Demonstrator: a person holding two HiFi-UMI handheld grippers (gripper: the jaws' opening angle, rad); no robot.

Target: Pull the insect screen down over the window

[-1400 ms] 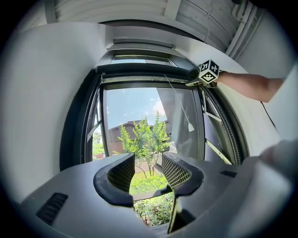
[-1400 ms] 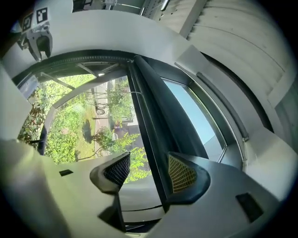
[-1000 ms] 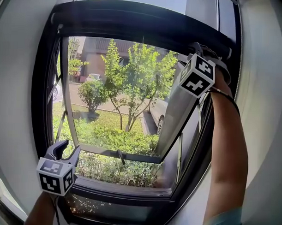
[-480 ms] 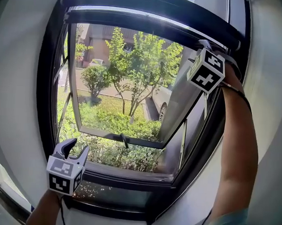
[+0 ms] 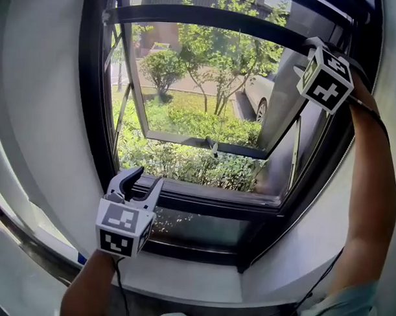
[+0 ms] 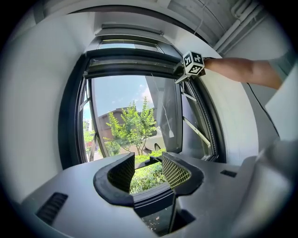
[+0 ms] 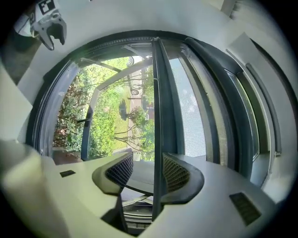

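Screen bar (image 5: 209, 17) runs across the top of the window frame (image 5: 89, 118), high in the opening. In the right gripper view, a strip of the insect screen's mesh (image 7: 195, 121) shows just beside it. Your right gripper (image 7: 148, 157) is up at the bar's right end. Its jaws stand apart with the thin bar between them, close against one pad (image 7: 176, 173) and clear of the other. Your left gripper (image 5: 147, 178) hangs low by the frame's bottom left corner, near the sill (image 5: 181, 276). Its jaws are spread, with nothing between them but the shrubs (image 5: 185, 161) outside. The glass sash (image 5: 280, 118) is swung outward, and a car (image 5: 257, 91) stands beyond it.
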